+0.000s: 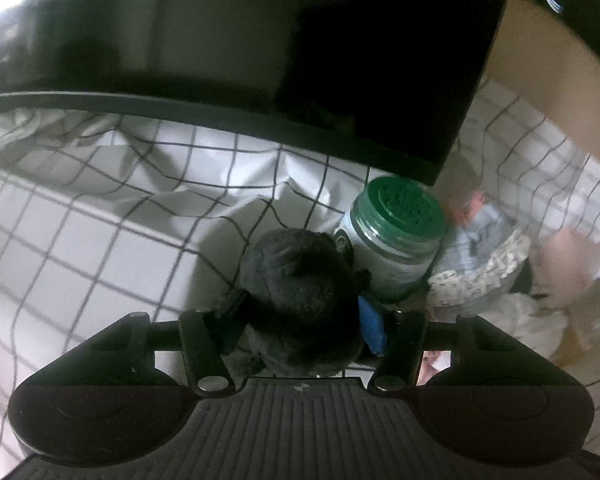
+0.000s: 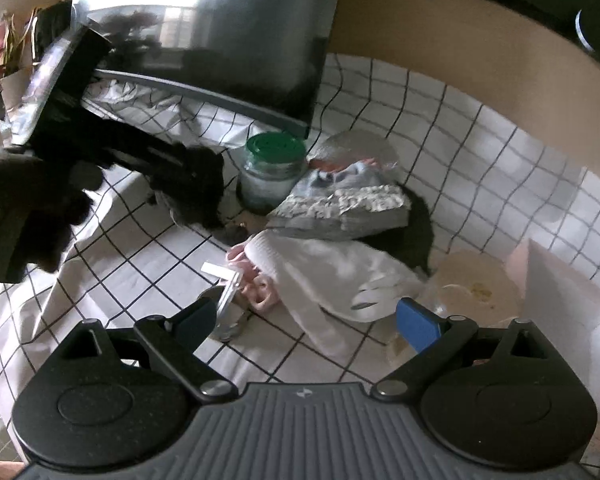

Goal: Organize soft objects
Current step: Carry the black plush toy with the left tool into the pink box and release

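Note:
A black plush toy (image 1: 300, 288) sits between the fingers of my left gripper (image 1: 300, 320), which is shut on it; a blue pad presses its right side. From the right wrist view, the left gripper (image 2: 176, 176) comes in from the left with the black plush toy (image 2: 204, 192) at its tip, close beside a glass jar with a green lid (image 2: 274, 168). My right gripper (image 2: 308, 320) stands open with nothing between its blue pads, just in front of a white garment (image 2: 332, 272). A grey patterned cloth bundle (image 2: 340, 204) lies behind the garment.
A checked tablecloth (image 1: 100, 220) covers the surface. A large black screen (image 1: 260, 60) stands at the back, above the jar (image 1: 396, 232). A pink item (image 2: 256, 292) and a metal clip (image 2: 228, 304) lie near the right gripper. A round white dish (image 2: 472, 280) and a pale box (image 2: 560, 292) sit at right.

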The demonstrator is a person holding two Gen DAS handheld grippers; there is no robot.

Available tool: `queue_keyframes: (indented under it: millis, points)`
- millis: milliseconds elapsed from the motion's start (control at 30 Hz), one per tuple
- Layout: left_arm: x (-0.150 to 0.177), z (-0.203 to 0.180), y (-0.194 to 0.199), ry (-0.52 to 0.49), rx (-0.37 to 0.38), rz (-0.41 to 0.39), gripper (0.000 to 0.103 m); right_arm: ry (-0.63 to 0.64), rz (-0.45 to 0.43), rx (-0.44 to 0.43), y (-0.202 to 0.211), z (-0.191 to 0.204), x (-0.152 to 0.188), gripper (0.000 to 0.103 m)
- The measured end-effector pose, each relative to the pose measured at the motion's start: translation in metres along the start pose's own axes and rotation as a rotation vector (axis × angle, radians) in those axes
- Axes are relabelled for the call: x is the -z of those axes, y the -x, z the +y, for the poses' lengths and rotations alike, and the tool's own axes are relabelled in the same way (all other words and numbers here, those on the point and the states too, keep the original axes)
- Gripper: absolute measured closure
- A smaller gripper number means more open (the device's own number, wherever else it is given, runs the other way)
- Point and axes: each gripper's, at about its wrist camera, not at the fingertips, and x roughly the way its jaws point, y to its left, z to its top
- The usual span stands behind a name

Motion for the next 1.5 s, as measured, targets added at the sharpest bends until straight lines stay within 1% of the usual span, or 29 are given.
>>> queue_keyframes:
  millis: [33,67,133,300,467,567,667,767,833,867,900,933,967,1000,1033,1067,1133,1233,1267,1300,1500]
  points:
    - [0.001,0.005,0.008,0.021,0.019,-0.001,0.041,-0.003,0.004,-0.003,-0.002,0.001,0.0,0.006]
    - [0.002,0.009,0.014,0.036,0.035,0.006,0.041,-0.013,-0.033,0.013,-0.005,0.003,0.0,0.006]
    - [0.003,0.017,0.024,0.065,0.047,0.012,0.041,-0.025,-0.021,0.005,-0.011,0.006,0.0,0.006]
    - [0.005,0.037,0.053,0.119,0.021,-0.001,0.041,-0.057,-0.003,-0.032,-0.031,0.017,-0.002,0.006]
    - [0.008,0.06,0.084,0.13,-0.005,-0.051,0.041,-0.042,-0.01,-0.048,-0.04,0.036,0.003,0.006]
    - [0.013,0.076,0.091,0.157,-0.014,-0.057,0.041,-0.022,0.008,-0.05,-0.046,0.047,0.007,0.007]
    - [0.021,0.092,0.091,0.202,-0.019,-0.042,0.041,-0.018,0.014,-0.052,-0.052,0.056,0.007,0.013]
    - [0.028,0.102,0.093,0.235,-0.008,-0.031,0.041,0.021,-0.024,-0.014,-0.056,0.066,0.003,0.024]
    - [0.032,0.105,0.096,0.24,-0.002,-0.03,0.041,0.052,-0.038,0.014,-0.062,0.07,-0.002,0.039]
    - [0.033,0.106,0.097,0.24,0.004,-0.029,0.041,0.058,-0.034,0.024,-0.067,0.072,-0.005,0.042]
    - [0.034,0.106,0.099,0.24,0.009,-0.027,0.041,0.057,-0.021,0.031,-0.073,0.072,-0.008,0.047]
    - [0.034,0.107,0.099,0.241,0.017,-0.023,0.041,0.052,-0.006,0.032,-0.078,0.071,-0.01,0.05]
    - [0.035,0.108,0.099,0.243,0.024,-0.021,0.041,0.044,0.011,0.032,-0.083,0.07,-0.011,0.051]
    - [0.035,0.108,0.1,0.245,0.027,-0.019,0.041,0.032,0.026,0.032,-0.087,0.068,-0.012,0.056]
    - [0.037,0.108,0.1,0.245,0.027,-0.018,0.041,0.022,0.034,0.024,-0.09,0.067,-0.012,0.063]
    - [0.038,0.109,0.101,0.246,0.027,-0.018,0.041,0.011,0.042,0.007,-0.09,0.066,-0.013,0.067]
    - [0.039,0.11,0.103,0.252,0.026,-0.021,0.041,0.004,0.035,-0.005,-0.086,0.065,-0.015,0.067]
    - [0.036,0.11,0.106,0.256,0.026,-0.03,0.041,0.005,-0.007,-0.009,-0.069,0.063,-0.022,0.069]
    - [0.034,0.109,0.107,0.252,0.025,-0.035,0.041,0.003,-0.022,-0.013,-0.062,0.061,-0.026,0.076]
    - [0.031,0.108,0.108,0.245,0.026,-0.043,0.041,0.002,-0.026,-0.02,-0.057,0.06,-0.03,0.095]
    - [0.001,0.086,0.122,0.185,0.035,-0.121,0.041,-0.048,-0.105,-0.054,-0.015,0.033,-0.052,0.096]
